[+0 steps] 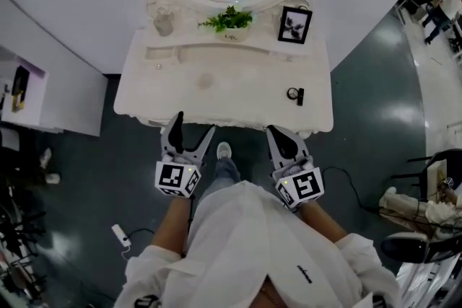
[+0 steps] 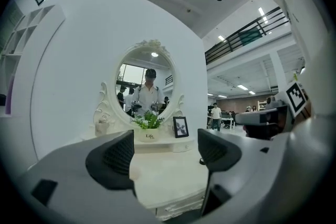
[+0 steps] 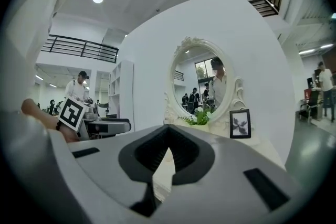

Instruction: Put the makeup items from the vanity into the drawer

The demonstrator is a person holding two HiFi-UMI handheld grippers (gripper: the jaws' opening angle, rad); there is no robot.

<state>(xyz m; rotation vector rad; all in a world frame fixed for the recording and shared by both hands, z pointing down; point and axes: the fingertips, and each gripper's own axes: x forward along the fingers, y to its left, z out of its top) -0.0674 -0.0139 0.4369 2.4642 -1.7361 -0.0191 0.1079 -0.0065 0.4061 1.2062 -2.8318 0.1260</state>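
Hovering at the vanity's (image 1: 216, 94) front edge, the left gripper (image 1: 195, 125) gapes wide, empty; the right gripper (image 1: 275, 133), jaws together on nothing, is nearer the small black makeup item (image 1: 296, 94), just ahead near the top's right side; its long axis is unclear; the drawer is hidden below.

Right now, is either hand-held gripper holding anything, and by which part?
Nothing is held. The left hand-held gripper has its jaws apart with nothing between them; the right hand-held gripper has its jaws closed together on nothing.
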